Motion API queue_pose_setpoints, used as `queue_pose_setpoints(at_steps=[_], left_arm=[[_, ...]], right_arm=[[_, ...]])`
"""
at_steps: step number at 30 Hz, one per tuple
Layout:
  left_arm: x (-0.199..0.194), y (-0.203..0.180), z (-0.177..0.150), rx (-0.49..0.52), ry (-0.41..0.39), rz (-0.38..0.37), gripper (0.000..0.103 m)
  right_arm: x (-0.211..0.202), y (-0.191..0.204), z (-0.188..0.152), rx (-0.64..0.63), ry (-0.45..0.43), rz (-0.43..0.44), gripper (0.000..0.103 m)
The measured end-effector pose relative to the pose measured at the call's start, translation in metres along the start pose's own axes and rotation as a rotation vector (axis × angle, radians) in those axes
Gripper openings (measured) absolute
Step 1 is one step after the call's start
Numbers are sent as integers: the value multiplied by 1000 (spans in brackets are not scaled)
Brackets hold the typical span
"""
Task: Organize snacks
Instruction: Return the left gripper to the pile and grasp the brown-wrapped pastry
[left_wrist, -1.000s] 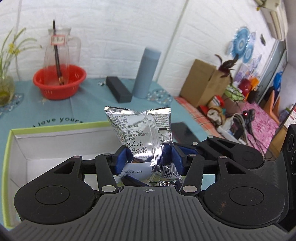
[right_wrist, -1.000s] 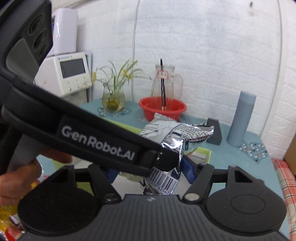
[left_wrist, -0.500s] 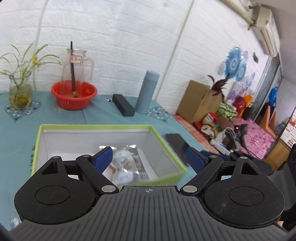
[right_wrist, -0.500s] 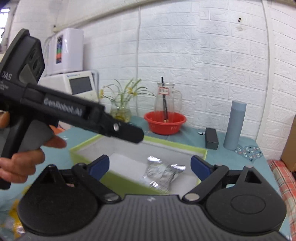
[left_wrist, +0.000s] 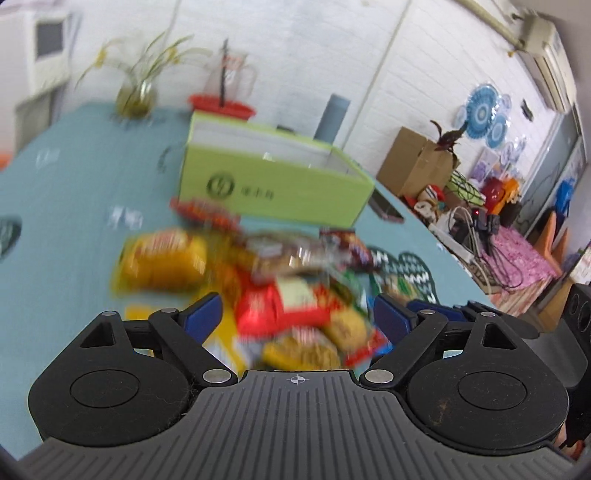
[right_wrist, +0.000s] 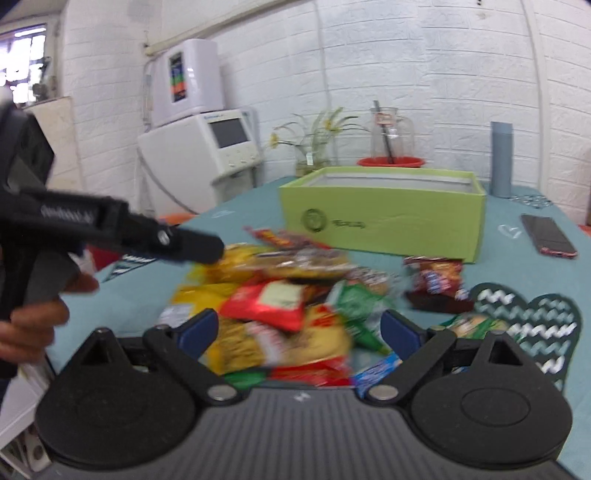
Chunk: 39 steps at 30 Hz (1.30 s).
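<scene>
Left gripper (left_wrist: 297, 314): jaws wide apart, nothing between them, hanging over the near side of the snack pile (left_wrist: 280, 291).
Right gripper (right_wrist: 299, 328): jaws also spread and empty, poised above the same pile from the other side.
Snacks: a loose heap of packets on the desk (left_wrist: 74, 184) near its front edge — a red packet (right_wrist: 269, 302) on top, yellow bags (left_wrist: 162, 262) to the left, a green packet (right_wrist: 354, 306) to the right, and a dark red packet (right_wrist: 436, 280) lying apart by the patterned mat (right_wrist: 524, 317).
Box (right_wrist: 384, 214): green, open-topped, standing behind the pile toward the middle of the desk.
Doing the pick well: judging by the layout, each gripper should settle on one top packet — the red one sits free — and close on a flat edge or seam rather than the puffy middle, so neighbours are not dragged along.
Hard to make out: the pile is motion-blurred in both views, so labels and packet borders merge; the inside of the box is hidden by its wall; packets under the gripper bodies are cut off.
</scene>
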<state>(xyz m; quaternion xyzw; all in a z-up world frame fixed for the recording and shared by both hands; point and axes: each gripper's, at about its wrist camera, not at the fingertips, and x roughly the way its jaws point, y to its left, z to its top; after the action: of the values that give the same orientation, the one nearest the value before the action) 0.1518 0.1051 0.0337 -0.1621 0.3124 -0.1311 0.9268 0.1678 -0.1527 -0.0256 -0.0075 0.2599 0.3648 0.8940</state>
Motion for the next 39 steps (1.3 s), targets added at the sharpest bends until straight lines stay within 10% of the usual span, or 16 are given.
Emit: queue_pose_setpoints(at_steps=[7,13,17,22,25,33,39], left_arm=[[18,13,-13,-129,119,-105,62],[62,8,-14,-164,198,-98,18],[83,-2,-20,-159,246,-163,13],[94,-19,-17,-105,283,-212,28],[72,-12,-11,-101,277,-233,67],[-3,36,17,-103,70,-99,68],[38,53,45,-156,43,-123,67]], right_arm=[[20,22,-8,-115,58,-54,93],[49,-3,-10,-114,146,-84,93],[43,-25,-13,-72,159,-90,100],[25,-40,-11,-36,175,-107,100],[8,-38,2,-62,152,-49,100],[39,-23,50,-174,105,67,100],[111,-39,72,-143,165,22,100]])
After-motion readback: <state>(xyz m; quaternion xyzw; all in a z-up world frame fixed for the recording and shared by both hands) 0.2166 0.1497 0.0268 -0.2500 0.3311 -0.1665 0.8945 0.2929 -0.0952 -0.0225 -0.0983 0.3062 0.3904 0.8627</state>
